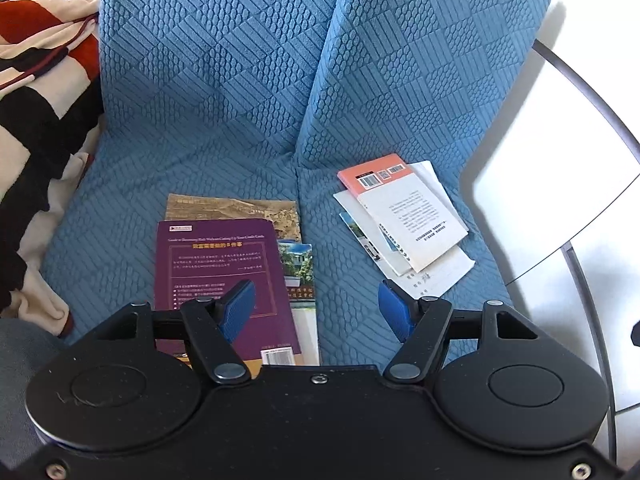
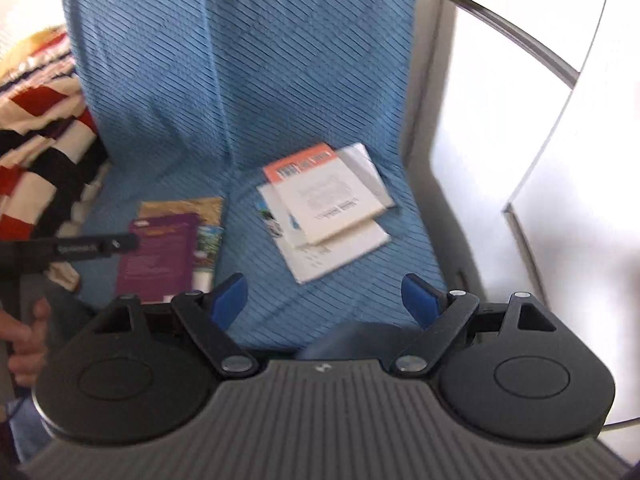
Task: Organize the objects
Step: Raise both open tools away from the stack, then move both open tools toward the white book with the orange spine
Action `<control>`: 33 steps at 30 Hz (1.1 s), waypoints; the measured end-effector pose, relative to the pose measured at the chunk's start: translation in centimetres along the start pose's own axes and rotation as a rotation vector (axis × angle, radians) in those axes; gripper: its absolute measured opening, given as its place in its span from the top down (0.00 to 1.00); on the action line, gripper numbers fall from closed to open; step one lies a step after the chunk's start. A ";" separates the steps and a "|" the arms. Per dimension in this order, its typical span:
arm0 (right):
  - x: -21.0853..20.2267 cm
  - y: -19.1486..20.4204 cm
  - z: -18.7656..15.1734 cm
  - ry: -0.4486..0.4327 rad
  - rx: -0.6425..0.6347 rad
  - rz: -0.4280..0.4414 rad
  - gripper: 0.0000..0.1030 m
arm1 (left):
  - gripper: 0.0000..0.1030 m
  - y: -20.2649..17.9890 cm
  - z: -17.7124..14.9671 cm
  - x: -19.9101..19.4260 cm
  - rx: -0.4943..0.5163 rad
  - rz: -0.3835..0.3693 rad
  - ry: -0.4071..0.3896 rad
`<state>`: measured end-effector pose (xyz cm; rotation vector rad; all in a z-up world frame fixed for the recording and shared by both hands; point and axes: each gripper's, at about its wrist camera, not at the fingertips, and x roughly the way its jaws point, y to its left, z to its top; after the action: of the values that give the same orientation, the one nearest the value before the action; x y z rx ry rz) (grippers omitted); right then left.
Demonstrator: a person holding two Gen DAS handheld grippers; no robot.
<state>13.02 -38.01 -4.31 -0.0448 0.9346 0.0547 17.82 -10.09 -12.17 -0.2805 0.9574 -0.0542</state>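
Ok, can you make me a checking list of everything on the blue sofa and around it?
Surface: blue textured sofa cover.
Job's things: purple book atop a left pile; orange-edged book atop a right pile, over loose papers.
Clutter: striped blanket at the left.
Grippers: left gripper and right gripper both open, nothing between the fingers.
Cables: nothing seen.
Surroundings: white panel at the right.
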 end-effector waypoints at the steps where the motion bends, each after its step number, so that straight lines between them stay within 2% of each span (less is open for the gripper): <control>1: -0.1 0.0 0.1 0.006 -0.005 0.000 0.17 | 0.36 -0.2 0.1 0.2 0.000 0.001 0.003; 5: -0.5 0.3 0.6 0.019 -0.026 0.046 0.17 | 0.36 -1.0 0.3 1.3 0.005 0.010 0.026; 9: 0.1 -0.3 1.4 0.040 -0.004 0.053 0.17 | 0.36 -1.9 0.4 1.9 0.012 0.000 0.035; 17: 1.5 -1.5 2.3 0.050 0.001 0.008 0.17 | 0.36 -3.5 0.9 3.5 0.014 -0.015 0.047; 21: 2.7 -2.6 3.0 0.062 0.002 -0.042 0.17 | 0.36 -3.9 1.5 4.6 0.000 -0.011 0.039; 33: 9.5 -4.5 4.7 0.079 -0.032 -0.071 0.17 | 0.36 -5.4 2.6 10.6 -0.020 -0.023 0.097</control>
<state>22.71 -41.91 -9.11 -0.1101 1.0102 0.0022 26.42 -16.56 -17.80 -0.3096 1.0512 -0.0792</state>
